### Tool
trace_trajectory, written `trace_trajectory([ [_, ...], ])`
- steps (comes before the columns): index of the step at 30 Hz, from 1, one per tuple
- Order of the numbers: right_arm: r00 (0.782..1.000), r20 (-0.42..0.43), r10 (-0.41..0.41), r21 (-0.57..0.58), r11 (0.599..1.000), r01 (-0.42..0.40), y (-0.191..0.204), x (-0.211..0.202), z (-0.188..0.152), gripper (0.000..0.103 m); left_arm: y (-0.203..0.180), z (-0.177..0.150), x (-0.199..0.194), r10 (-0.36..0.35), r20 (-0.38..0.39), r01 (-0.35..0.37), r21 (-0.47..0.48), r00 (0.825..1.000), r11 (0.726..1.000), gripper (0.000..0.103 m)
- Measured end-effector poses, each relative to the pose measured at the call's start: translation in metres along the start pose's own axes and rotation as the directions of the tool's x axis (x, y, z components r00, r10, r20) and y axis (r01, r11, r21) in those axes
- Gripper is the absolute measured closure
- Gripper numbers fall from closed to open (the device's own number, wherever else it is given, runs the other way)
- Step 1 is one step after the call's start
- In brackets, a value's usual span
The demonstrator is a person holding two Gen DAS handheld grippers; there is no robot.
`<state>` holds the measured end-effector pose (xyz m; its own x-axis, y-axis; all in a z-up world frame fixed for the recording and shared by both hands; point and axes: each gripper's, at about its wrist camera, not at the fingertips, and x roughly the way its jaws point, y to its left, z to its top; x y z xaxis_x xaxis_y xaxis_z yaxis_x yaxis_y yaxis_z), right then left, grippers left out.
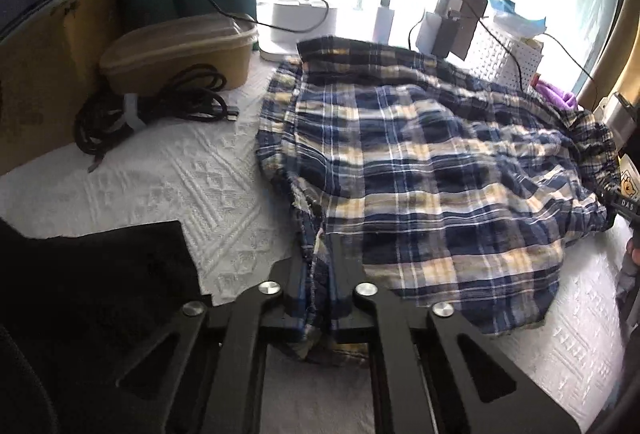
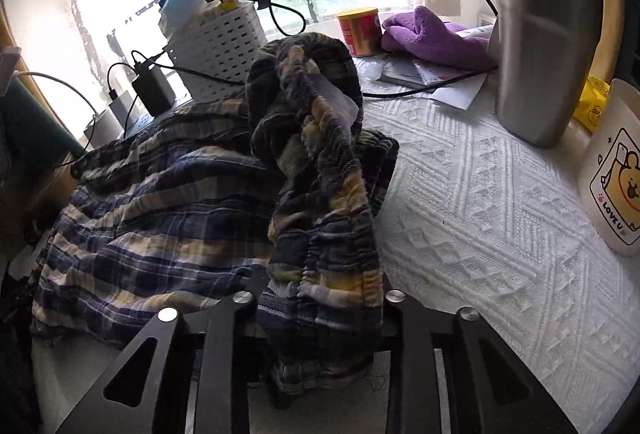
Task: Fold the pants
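Pants: we see the blue, white and yellow plaid pants (image 1: 432, 170) lying rumpled across the white textured cloth (image 1: 168, 178) that covers the table, their bulk in the middle of the surface, in front of the window.
Left gripper: our left gripper (image 1: 320, 266) is clamped on a bunched hem or edge of the pants at the near side of the heap; the fabric is pinched tight between the black jaws and hangs down behind them.
Right gripper: our right gripper (image 2: 320, 318) holds the gathered elastic waistband (image 2: 316, 138), which rises in a twisted loop above the rest of the pants; the thick fold fills the gap between the jaws, which press on it.
Left side of table: a tan lidded case (image 1: 180, 50) stands beside a coiled black cable (image 1: 152, 114), both just apart from the pants.
Back edge: a white perforated basket (image 2: 220, 46) and chargers sit by the window.
Right side of table: a steel tumbler (image 2: 536, 46), a white mug with a cartoon print (image 2: 612, 174), a purple towel (image 2: 432, 38) and a red-and-gold can (image 2: 360, 30) stand clear of the pants.
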<state>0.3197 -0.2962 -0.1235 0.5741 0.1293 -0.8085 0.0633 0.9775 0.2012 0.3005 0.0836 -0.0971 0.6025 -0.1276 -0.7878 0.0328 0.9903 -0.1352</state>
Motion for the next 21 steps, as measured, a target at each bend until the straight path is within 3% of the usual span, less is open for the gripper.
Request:
trace_trajectory([
  [13, 0.996, 0.083, -0.018, -0.069, 0.997, 0.023, 0.003, -0.054, -0.009, 0.078, 0.0, -0.008, -0.056, -0.042, 0.077, 0.045, -0.032, 0.996, 0.998, 0.1],
  [21, 0.993, 0.113, -0.016, -0.062, 0.998, 0.023, -0.012, -0.089, -0.023, 0.078, -0.003, -0.039, -0.068, -0.056, 0.02, 0.057, -0.036, 0.998, 0.998, 0.099],
])
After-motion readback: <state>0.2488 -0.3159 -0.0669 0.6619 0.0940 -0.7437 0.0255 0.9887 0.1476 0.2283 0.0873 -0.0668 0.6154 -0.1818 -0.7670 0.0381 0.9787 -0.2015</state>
